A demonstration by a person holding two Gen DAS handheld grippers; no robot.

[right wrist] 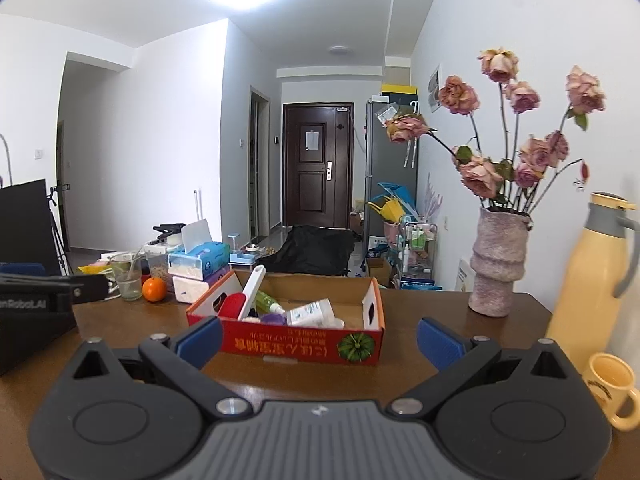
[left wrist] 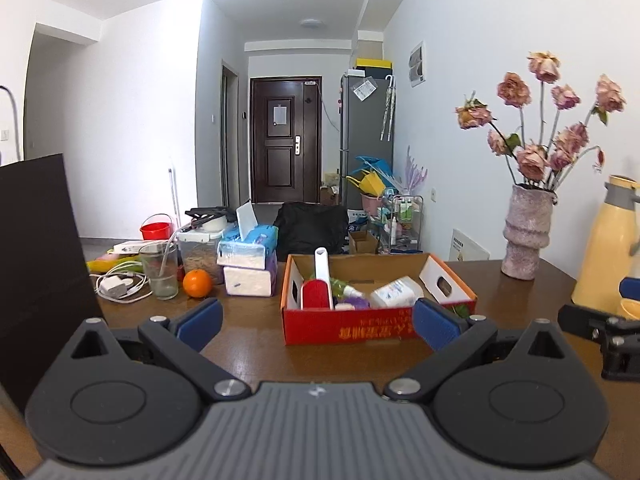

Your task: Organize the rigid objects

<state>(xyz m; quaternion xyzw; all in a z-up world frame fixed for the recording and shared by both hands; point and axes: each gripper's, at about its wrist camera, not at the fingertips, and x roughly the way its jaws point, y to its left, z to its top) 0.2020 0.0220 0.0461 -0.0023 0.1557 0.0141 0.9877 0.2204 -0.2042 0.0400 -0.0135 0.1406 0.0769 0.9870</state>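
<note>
A red cardboard box (left wrist: 348, 326) (right wrist: 280, 342) sits in the middle of the brown table (left wrist: 248, 344) (right wrist: 400, 360). Inside lie a red and white brush (left wrist: 320, 280) (right wrist: 248, 292), a white bottle (left wrist: 394, 292) (right wrist: 312, 312), a green spray bottle (right wrist: 266, 300) and something purple (left wrist: 354, 302). My left gripper (left wrist: 318, 322) is open, just in front of the box, with nothing between its fingers. My right gripper (right wrist: 320, 338) is open too, near the box's front, and empty. In the left wrist view the right gripper (left wrist: 600, 332) shows at the right edge.
An orange (left wrist: 197, 283) (right wrist: 154, 289), a glass (left wrist: 160, 270), a white charger with cables (left wrist: 116, 284) and tissue packs (left wrist: 248, 264) (right wrist: 196, 268) stand at the left. At the right are a vase of dried roses (left wrist: 524, 232) (right wrist: 498, 264), a yellow flask (left wrist: 608, 248) (right wrist: 584, 276) and a yellow mug (right wrist: 610, 390). A dark panel (left wrist: 40, 256) rises at the far left.
</note>
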